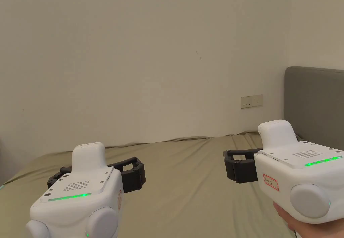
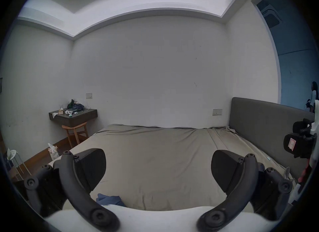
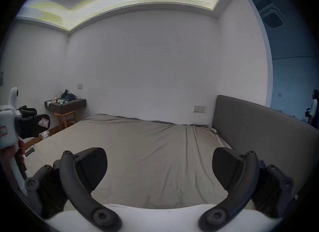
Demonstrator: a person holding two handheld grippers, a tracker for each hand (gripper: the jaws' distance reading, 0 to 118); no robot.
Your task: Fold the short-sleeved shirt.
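Observation:
A small patch of crumpled blue cloth (image 2: 108,199) lies on the near part of the bed, low in the left gripper view, partly hidden behind the gripper's white body. I cannot tell its shape. My left gripper (image 1: 96,173) (image 2: 158,163) hovers above the olive sheet (image 1: 188,181) at the lower left, jaws wide apart and empty. My right gripper (image 1: 233,163) (image 3: 159,163) is held at the right at a similar height, also open with nothing between its jaws. Each gripper appears at the edge of the other's view: the right gripper (image 2: 300,142), the left gripper (image 3: 32,127).
A grey padded headboard (image 1: 315,104) bounds the bed on the right; a plain wall runs along the far side. To the left are a cluttered wall shelf (image 2: 73,116) and a wooden stool (image 2: 76,132). A person (image 2: 315,97) stands beyond the doorway at far right.

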